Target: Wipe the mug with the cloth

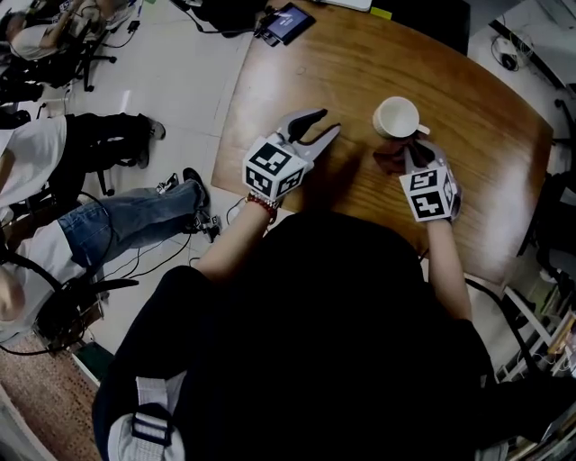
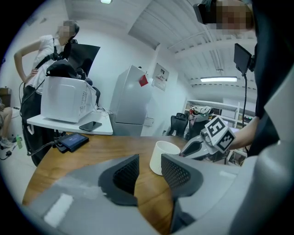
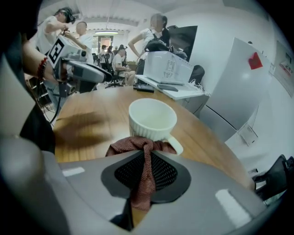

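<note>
A white ribbed mug stands upright on the wooden table, its handle toward my right gripper. That right gripper is shut on a reddish-brown cloth, which bunches out against the near side of the mug. The cloth shows just below the mug in the head view. My left gripper hovers open to the left of the mug with nothing between its jaws. In the left gripper view the mug sits beyond the gripper.
A tablet lies at the table's far edge. A side table holds a white microwave, with a white fridge behind. People stand or sit to the left. The table edge runs close to my body.
</note>
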